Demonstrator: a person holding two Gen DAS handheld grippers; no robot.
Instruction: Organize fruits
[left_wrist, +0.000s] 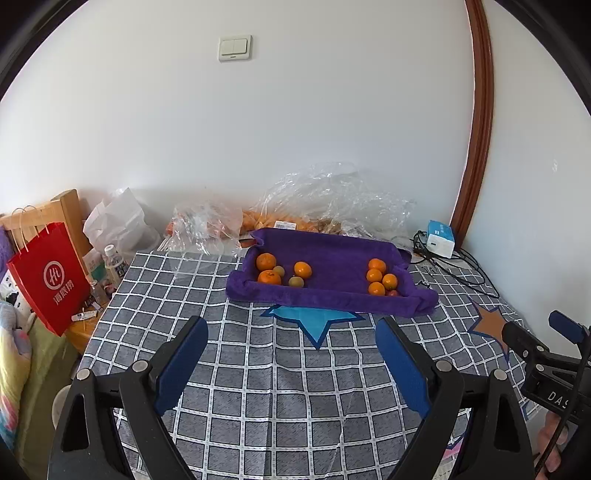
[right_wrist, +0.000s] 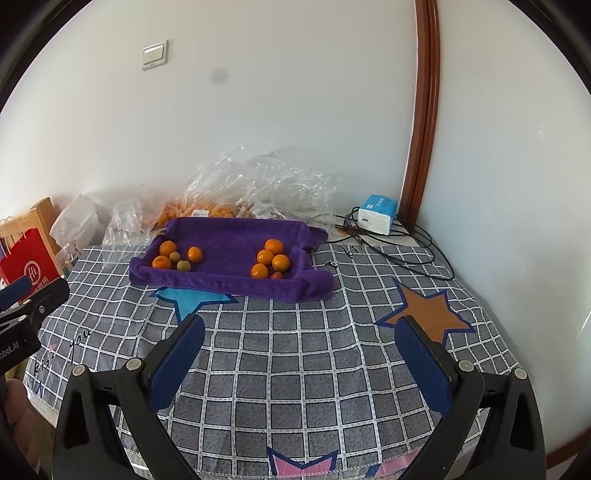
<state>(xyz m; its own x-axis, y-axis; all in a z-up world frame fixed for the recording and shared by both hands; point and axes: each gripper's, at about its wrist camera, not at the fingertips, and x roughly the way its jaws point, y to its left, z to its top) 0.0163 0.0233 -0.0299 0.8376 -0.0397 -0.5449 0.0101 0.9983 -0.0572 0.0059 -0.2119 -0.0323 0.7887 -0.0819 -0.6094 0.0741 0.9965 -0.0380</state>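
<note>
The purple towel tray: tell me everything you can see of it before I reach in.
The purple towel tray looks like soft terry cloth shaped into a shallow rectangle with rolled-up edges. It lies flat on the checked tablecloth, towards the wall, with crinkled clear plastic bags just behind it. Inside, the fruit sits in two groups: three oranges and two small greenish fruits at its left end, four oranges and a small red fruit at its right end. Its middle is bare. Neither claw touches it.

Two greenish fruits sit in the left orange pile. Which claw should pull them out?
Left, probably. The greenish fruits lie at the purple towel tray's left end, nearer the open left claw. The right claw, also open, lines up with the right-hand oranges.
</note>
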